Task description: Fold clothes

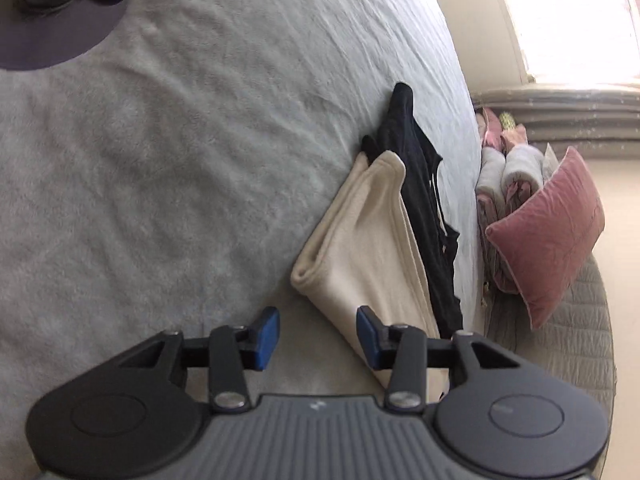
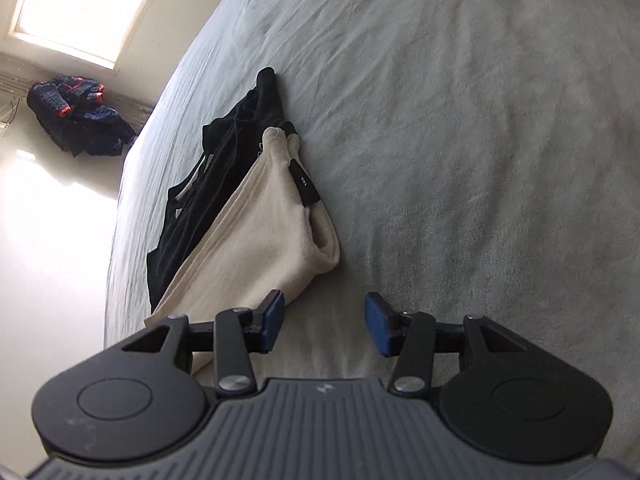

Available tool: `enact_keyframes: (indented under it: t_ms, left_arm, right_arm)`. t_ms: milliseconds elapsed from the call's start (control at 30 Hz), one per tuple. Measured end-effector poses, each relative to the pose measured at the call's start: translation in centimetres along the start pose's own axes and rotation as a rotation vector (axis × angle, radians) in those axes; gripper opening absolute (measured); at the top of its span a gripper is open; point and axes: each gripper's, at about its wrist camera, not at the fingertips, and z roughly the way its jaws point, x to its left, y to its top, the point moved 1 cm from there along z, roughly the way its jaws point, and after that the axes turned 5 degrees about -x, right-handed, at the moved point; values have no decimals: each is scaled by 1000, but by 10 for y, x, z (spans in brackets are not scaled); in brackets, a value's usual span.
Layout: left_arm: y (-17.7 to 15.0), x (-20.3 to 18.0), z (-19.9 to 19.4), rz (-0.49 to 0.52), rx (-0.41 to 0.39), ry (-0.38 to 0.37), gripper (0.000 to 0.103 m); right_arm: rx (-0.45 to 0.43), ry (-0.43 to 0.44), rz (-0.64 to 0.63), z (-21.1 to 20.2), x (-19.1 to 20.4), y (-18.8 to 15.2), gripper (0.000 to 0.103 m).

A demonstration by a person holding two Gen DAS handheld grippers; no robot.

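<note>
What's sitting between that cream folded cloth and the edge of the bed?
A black garment lies there, right against the cream cloth and short of the bed's edge. Both wrist views show it.

Both fisheye cameras sat low and close over the grey bed (image 1: 160,160), each looking forward past its own fingers. Both views shared the folded cream garment (image 1: 368,248) and black garment (image 1: 416,168); the left saw them rightward, the right leftward.

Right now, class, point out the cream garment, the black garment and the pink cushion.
cream garment (image 2: 260,248), right wrist view, flat middle of the folded cloth.
black garment (image 2: 200,200), right wrist view, its middle.
pink cushion (image 1: 548,232), left wrist view, its face.
</note>
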Motion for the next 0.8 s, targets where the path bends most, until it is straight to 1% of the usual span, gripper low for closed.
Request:
enact_keyframes:
  t_ms: [67,100,133,167,200,233,267,300,333,400,467,567,700,800]
  left_arm:
    - [-8,7,4,-66,-71,-17,39]
    - [-13,6,6,-71,-102,-16,34]
    - [-18,3,8,-54,-129,-9,33]
    - [-23,0,10,-37,-156,-1,29]
    - [-28,-3,12,-19,-183,7,24]
    - [-34,-6,14,-2,-210,15,19]
    - [-37,-9,15,9,-228,25,10]
    - [-39,-11,15,17,-241,37,9]
    - [-41,-14,15,24,-254,48,8]
    - [-44,-22,14,43,-277,71,7]
    - [-45,-32,8,70,-294,87,7]
    - [-43,-43,-3,80,-308,82,6]
    - [-40,-48,-18,75,-305,83,6]
    - [-41,-43,-30,56,-295,78,6]
  right_arm:
    - [-33,16,16,7,3,-3,50]
    - [-52,25,26,10,4,-4,50]
    - [-71,33,34,14,5,-6,50]
    - [-90,36,46,18,5,-7,47]
    - [-111,33,70,20,4,-9,39]
    - [-132,29,93,22,3,-11,34]
    - [-153,25,117,24,2,-13,22]
    - [-174,22,140,27,0,-14,11]
    - [-192,20,166,28,-1,-16,9]
    - [-215,26,195,21,-1,-17,8]
    - [-242,22,160,13,7,-18,7]
    - [-267,36,144,3,17,-17,7]
    - [-263,38,146,-5,25,-17,7]
    - [-238,31,151,-10,23,-23,7]
